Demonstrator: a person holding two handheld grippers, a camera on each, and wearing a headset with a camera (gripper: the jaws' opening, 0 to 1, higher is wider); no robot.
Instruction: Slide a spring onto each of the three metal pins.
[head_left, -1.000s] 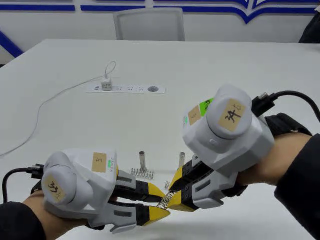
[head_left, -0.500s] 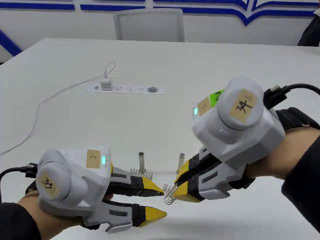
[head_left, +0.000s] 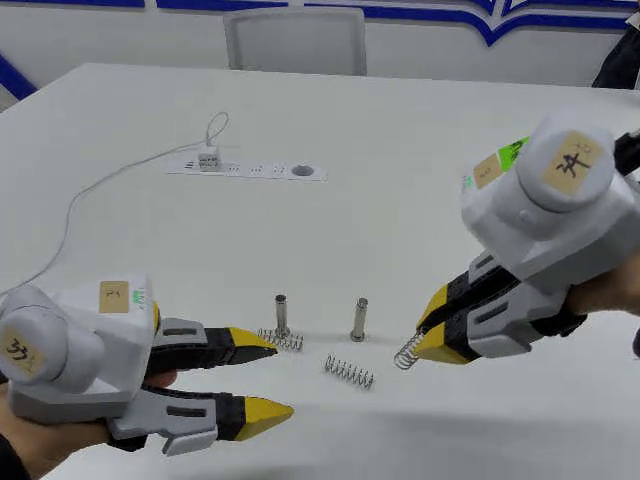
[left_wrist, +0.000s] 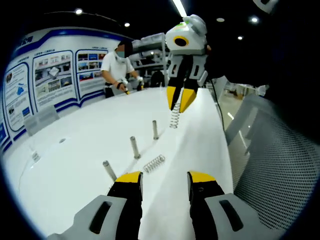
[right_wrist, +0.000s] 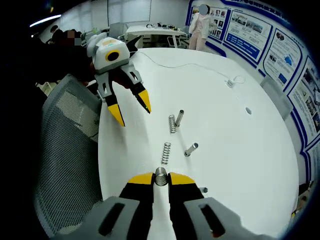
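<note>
1. Both tongs have drawn apart since the earlier frame, when their tips nearly met. The left tongs have backed off leftward, and the right tongs have swung out rightward, carrying the held spring.
2. Left tongs: released, jaws spread, grasping nothing, low over the tabletop.
3. The left pin stands upright and bare, with a fallen spring lying at its foot. The middle pin is bare too, and a loose spring lies flat in front of the two. The third pin, closest to the right tongs, is also bare.
4. Right tongs: clenched on one end of the held spring. The rest of the coil hangs free, just right of the middle pin.
5. Risk: pinched only at its end, the coil may sag or swing and miss the pin's top. A sideways nudge would probably topple a pin, and too hard a squeeze could flick the spring away.
6. Writing: a tan sticker on the left unit and another on the right unit carry handwritten marks I cannot read. A green sticker is too small to make out.
</note>
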